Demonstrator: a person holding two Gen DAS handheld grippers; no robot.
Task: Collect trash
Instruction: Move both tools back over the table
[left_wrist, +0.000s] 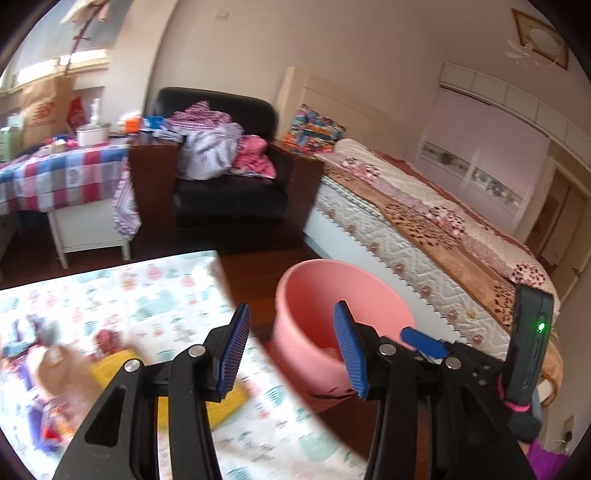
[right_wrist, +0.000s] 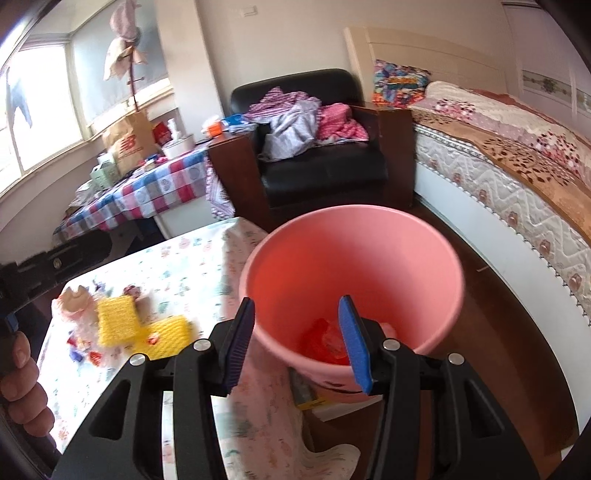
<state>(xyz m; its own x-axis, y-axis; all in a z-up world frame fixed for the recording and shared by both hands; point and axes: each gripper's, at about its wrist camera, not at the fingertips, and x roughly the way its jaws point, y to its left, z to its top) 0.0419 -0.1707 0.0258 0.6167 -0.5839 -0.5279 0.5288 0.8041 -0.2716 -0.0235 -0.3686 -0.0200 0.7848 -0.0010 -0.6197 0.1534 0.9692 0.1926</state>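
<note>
R gripper (right_wrist: 297, 339) held level above the pink bucket (right_wrist: 354, 258), fingers apart, empty. L gripper (left_wrist: 291, 354) over table edge (left_wrist: 177, 280), fingers apart, empty. Bucket upright on floor beside table, mouth up; red wrapper (right_wrist: 325, 341) at bottom. Yellow foam pcs (right_wrist: 116, 319) on table, blurred.

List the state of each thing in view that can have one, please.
left gripper: open, empty
right gripper: open, empty, above the bucket
pink bucket: upright, red wrapper inside
yellow foam nets: lying on the table
</note>
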